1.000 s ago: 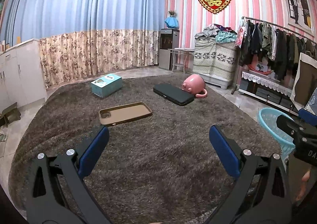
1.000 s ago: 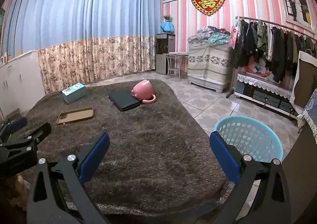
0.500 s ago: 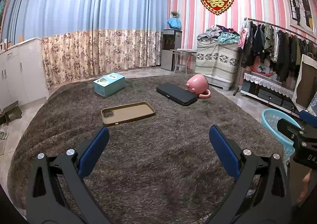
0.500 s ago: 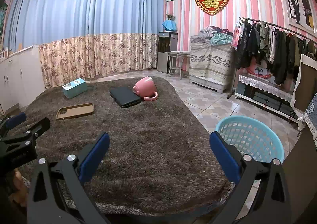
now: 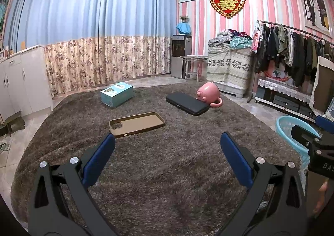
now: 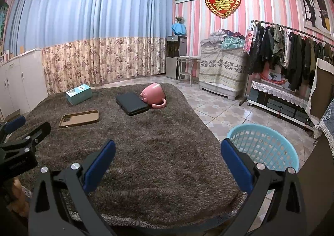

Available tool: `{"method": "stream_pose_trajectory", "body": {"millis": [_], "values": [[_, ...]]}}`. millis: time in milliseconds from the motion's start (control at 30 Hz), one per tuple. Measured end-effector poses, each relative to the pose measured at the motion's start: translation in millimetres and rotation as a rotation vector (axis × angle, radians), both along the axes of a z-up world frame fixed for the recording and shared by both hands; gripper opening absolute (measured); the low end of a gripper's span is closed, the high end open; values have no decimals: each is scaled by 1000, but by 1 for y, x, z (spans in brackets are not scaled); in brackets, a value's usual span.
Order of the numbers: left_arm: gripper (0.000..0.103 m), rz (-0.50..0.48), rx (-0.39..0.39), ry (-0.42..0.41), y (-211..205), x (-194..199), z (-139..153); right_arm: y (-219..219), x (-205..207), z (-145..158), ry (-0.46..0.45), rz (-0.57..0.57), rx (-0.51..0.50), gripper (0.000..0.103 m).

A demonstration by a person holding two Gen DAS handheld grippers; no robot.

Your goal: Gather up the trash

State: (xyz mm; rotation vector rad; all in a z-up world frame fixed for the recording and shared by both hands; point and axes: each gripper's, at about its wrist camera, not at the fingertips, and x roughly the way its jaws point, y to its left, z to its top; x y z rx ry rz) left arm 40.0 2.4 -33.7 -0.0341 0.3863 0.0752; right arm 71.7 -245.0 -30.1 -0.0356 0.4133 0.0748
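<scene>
Since a second ago both cameras have eased slightly forward and to the right: in the left wrist view the brown rectangular phone case sits a little nearer the middle of the frame, and in the right wrist view the pink mug has drifted rightward. Nothing on the floor itself has shifted.

The left tongs stand spread wide with nothing between the blue pads, held above the shaggy grey-brown carpet. The right tongs are likewise spread wide and empty, over the near part of the same carpet.

On the carpet, the phone case lies flat, open side up, nearest the left tongs. Beyond it to the left is a teal cardboard box. To the right lies a flat black rectangular case, and the pink ceramic mug lies tipped on its side, touching the black case's far end.

The light blue plastic mesh basket stands on the tiled floor just beside the carpet's right edge, close to the right tongs' right pad.
</scene>
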Motion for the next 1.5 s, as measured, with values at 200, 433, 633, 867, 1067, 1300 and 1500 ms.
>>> {"method": "stream_pose_trajectory", "body": {"millis": [200,433,633,867,1067,1300,1500], "values": [[98,1,4,-2,-1,0,1,-1,0,0,-1,0,-1,99],[98,1,5,-5,-1,0,2,-1,0,-1,-2,0,0,99],[98,2,4,-5,-1,0,3,0,0,-1,-2,1,0,99],[98,1,7,-5,0,0,2,-1,1,-2,-3,0,1,98],[98,3,9,-7,-1,-1,2,0,0,-1,-5,1,-1,98],[98,4,12,-10,0,-1,3,0,2,0,-7,2,-1,98],[98,4,13,-9,0,-1,2,0,2,0,-7,2,-2,98]]}}
